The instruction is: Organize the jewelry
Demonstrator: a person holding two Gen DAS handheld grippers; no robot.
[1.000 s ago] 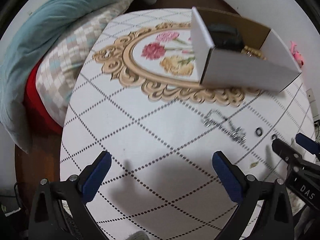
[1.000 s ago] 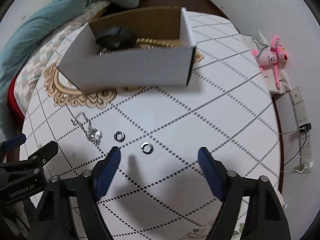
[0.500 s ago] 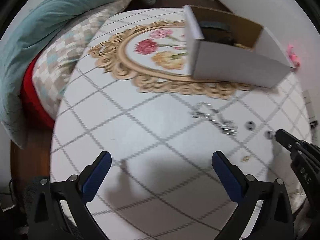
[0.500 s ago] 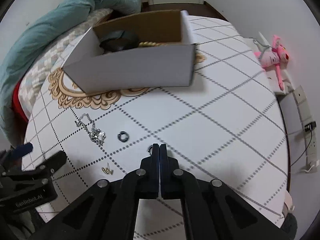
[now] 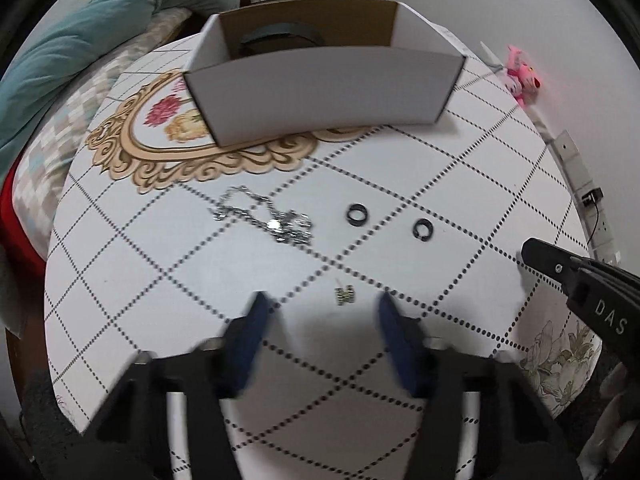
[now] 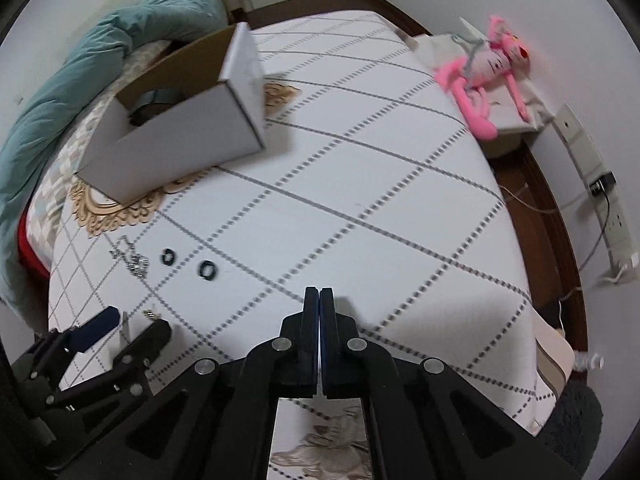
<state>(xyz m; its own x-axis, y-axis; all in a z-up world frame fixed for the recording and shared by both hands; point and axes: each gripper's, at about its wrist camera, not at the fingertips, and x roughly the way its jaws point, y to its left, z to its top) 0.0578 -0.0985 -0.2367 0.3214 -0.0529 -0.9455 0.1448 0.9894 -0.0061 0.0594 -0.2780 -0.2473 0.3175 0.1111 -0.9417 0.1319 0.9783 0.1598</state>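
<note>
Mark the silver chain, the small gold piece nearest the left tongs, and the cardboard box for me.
silver chain (image 5: 267, 220), left wrist view, on the bunched middle of the chain.
gold piece (image 5: 345, 294), left wrist view, on its centre, between the open blue pads.
cardboard box (image 5: 320, 94), left wrist view, on its white front wall.

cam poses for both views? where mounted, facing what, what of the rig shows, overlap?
Left wrist: on the left gripper, open, facing the box, chain, rings and small gold piece; right gripper's tip shows at right.
Right wrist: on the right gripper, shut, facing the table and pink toy; left gripper at lower left.
Shared: box, chain, rings.
</note>
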